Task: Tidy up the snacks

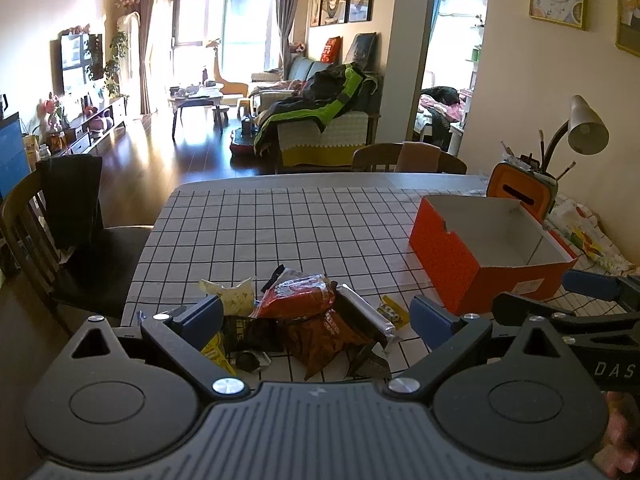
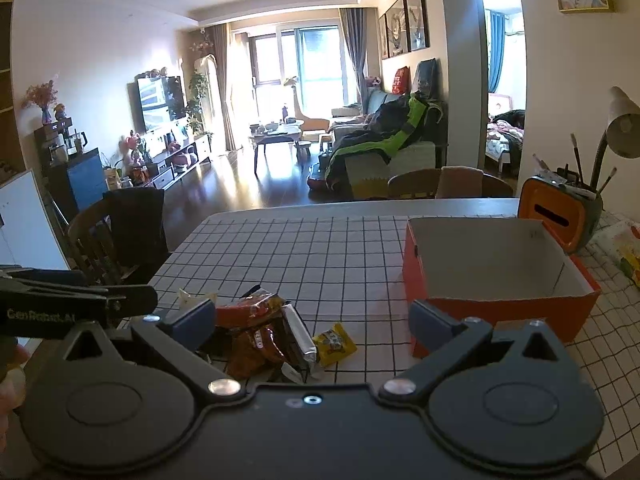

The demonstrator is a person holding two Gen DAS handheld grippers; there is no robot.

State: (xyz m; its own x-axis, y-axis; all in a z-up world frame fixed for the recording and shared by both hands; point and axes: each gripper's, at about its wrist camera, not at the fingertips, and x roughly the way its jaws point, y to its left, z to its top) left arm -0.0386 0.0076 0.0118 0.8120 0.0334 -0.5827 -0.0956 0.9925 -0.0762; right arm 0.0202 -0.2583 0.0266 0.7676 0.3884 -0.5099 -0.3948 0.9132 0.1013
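**Snacks heaped before two spread claws**

Snacks [image 1: 304, 320] lie in a loose heap on the grid-patterned counter [image 1: 304, 224], just ahead of the left claw [image 1: 316, 316], whose fingers stand wide apart, gripping nothing. An empty orange box [image 1: 484, 252] sits ahead to its right. Beyond the counter are wooden chairs, a sofa draped with a jacket [image 1: 320, 112], and bright windows.

From the right wrist view, the right claw [image 2: 312, 320] is likewise spread and empty. The snacks [image 2: 268, 332] lie ahead toward its left finger, a yellow packet [image 2: 334, 344] between the fingers, the orange box [image 2: 492, 280] ahead-right. A lamp [image 2: 620, 128] stands far right.
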